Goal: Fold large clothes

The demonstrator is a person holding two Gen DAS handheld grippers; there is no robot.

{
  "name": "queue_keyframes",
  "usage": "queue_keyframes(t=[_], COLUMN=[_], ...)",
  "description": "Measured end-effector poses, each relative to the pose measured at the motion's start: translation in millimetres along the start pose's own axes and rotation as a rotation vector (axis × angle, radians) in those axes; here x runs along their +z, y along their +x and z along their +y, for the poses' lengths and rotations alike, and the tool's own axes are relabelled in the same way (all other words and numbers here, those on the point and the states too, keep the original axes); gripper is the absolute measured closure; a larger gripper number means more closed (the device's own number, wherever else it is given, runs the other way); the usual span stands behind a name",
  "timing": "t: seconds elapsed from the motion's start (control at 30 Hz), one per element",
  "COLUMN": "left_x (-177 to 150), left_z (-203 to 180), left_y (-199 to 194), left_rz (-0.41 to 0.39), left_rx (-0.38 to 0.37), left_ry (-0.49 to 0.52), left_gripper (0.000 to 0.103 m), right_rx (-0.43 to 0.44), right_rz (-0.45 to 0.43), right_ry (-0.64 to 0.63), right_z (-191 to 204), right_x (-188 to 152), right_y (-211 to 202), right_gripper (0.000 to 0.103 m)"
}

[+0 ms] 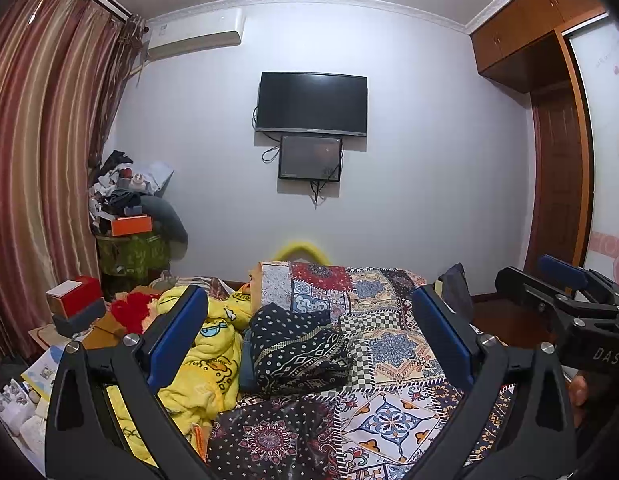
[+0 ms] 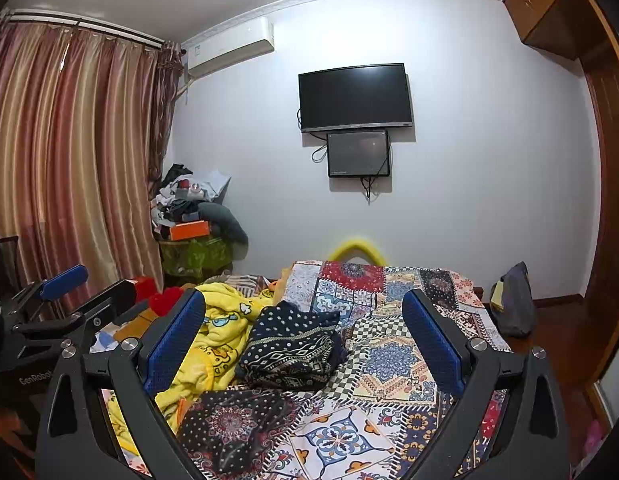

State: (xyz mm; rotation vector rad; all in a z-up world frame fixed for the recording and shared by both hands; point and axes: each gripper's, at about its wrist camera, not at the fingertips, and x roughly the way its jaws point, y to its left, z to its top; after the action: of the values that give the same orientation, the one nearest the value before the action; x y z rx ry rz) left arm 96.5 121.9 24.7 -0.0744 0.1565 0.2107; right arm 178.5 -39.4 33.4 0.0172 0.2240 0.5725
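Note:
A dark navy patterned garment (image 1: 297,352) lies folded in a bundle on the patchwork bedspread (image 1: 393,356); it also shows in the right wrist view (image 2: 293,344). Another dark patterned cloth (image 1: 269,436) lies nearer, also in the right wrist view (image 2: 233,424). My left gripper (image 1: 309,332) is open and empty, held above the bed short of the bundle. My right gripper (image 2: 305,336) is open and empty, likewise above the bed. The right gripper shows at the right edge of the left view (image 1: 565,300), and the left gripper at the left edge of the right view (image 2: 65,304).
A yellow cartoon blanket (image 1: 205,356) is heaped on the bed's left side, also in the right view (image 2: 213,340). A cluttered stack of boxes (image 1: 129,216) stands in the far left corner by the curtain (image 1: 37,160). A dark bag (image 2: 515,304) sits at the bed's right. A TV (image 1: 311,104) hangs on the wall.

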Motion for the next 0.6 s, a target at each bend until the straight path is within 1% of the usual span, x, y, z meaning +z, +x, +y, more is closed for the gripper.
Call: queue_keyframes(t=[0.2,0.43,0.6], left_x=[-0.2,-0.2,-0.2], left_z=[-0.7,-1.3,-0.3], left_y=[0.4,2.6,1.5], left_rz=[0.001,0.014,0.01], left_rx=[-0.001,-0.018,-0.019], left_ry=[0.007,0.009,-0.003], left_gripper=[0.001,0.001,0.001], right_rx=[0.001,-0.005,-0.007], right_rz=[0.0,-0.001,0.004], right_ry=[0.001,0.004,0.007], right_z=[-0.5,-0.6,-0.2], right_x=[-0.3,1.3,0.6], right_y=[-0.2,0.4,0.8], right_gripper=[0.005,0.005,0.005])
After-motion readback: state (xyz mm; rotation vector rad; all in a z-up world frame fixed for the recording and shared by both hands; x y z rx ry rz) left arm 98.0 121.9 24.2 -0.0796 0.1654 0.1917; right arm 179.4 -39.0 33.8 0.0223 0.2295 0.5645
